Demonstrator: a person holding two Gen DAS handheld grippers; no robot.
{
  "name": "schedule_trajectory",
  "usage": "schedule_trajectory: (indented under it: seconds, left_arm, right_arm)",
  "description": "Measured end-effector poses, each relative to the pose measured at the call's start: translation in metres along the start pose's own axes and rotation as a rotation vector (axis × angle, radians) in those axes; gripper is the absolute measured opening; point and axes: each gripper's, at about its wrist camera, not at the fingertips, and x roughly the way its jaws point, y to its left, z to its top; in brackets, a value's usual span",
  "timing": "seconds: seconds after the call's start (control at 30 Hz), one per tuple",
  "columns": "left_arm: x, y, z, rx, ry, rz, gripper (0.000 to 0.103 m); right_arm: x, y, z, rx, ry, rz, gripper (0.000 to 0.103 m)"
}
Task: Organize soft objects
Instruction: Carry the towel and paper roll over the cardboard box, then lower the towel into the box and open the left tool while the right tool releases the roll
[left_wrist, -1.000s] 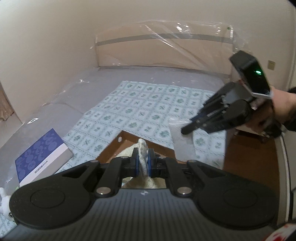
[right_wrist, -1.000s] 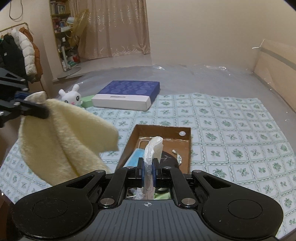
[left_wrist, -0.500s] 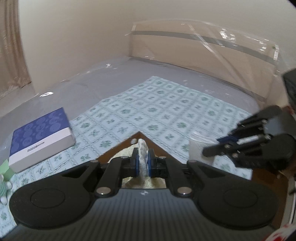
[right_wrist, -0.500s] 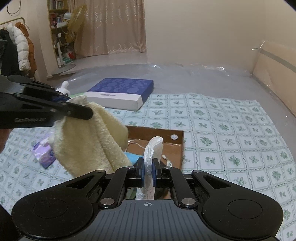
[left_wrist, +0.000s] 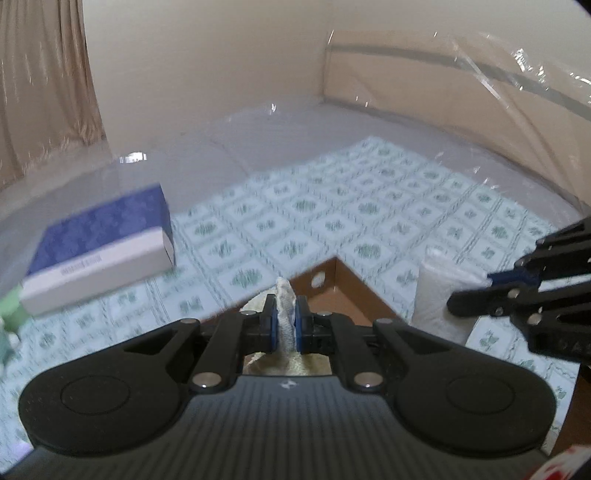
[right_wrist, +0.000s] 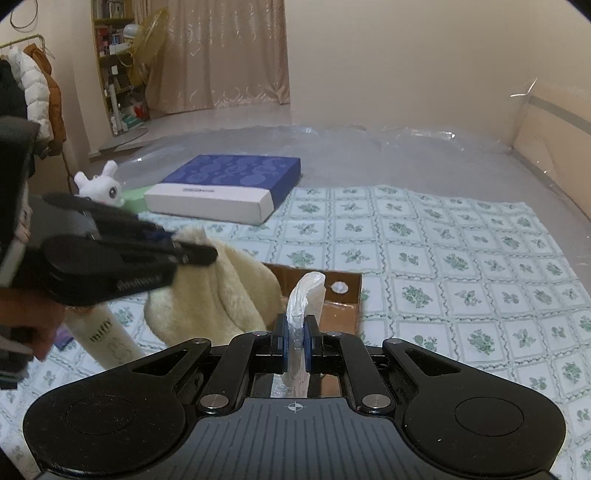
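Left tongs (left_wrist: 284, 325) are pinching a gathered peak of the cream fleece cloth (right_wrist: 221, 291), jaws nearly shut on the fabric. Gripping at a bunched point is letting the rest of the cloth hang free in folds below, which suits lowering it into a container rather than spreading it.

Right tongs (right_wrist: 294, 345) are clamping a white plastic-wrapped soft pack (right_wrist: 304, 295) by its crimped top edge, jaws narrow; the pack is hanging down from that edge. In the left wrist view the same pack (left_wrist: 439, 291) is showing as a pale upright roll beside the box corner, though blur makes its exact kind hard to read.

Both loads are hovering at the brown cardboard box (right_wrist: 341, 306) sitting on the green-patterned sheet (right_wrist: 461, 258) on the bed. The cloth is hanging at the box's left side, partly over its rim; the pack is above the box interior. Judging from this, the box is serving as the collection point, and both items are being brought to it together.

Left on the bed, well apart from the box: blue-and-white flat box (right_wrist: 225, 188), white plush rabbit (right_wrist: 99, 184). A white tube marked "miffy" (right_wrist: 109, 341) is lying near the hanging cloth.
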Motion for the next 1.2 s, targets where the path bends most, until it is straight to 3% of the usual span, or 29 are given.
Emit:
schedule_trajectory:
  seconds: [0.4, 0.9, 1.13, 1.2]
  left_arm:
    - [0.061, -0.006, -0.051, -0.025, 0.107, -0.017, 0.008]
    - [0.064, -0.003, -0.076, -0.111, 0.058, 0.003, 0.015]
    - [0.053, -0.004, -0.083, -0.131, 0.028, -0.018, 0.021]
    - [0.051, -0.006, -0.086, -0.125, 0.033, -0.021, 0.022]
  right_arm:
    - [0.059, -0.025, -0.015, 0.020, 0.048, 0.050, 0.008]
    - [0.131, -0.021, 0.002, -0.071, 0.097, -0.038, 0.008]
    - [0.150, -0.023, -0.002, -0.067, 0.098, -0.015, 0.009]
    - [0.153, -0.025, -0.003, -0.053, 0.106, 0.005, 0.013]
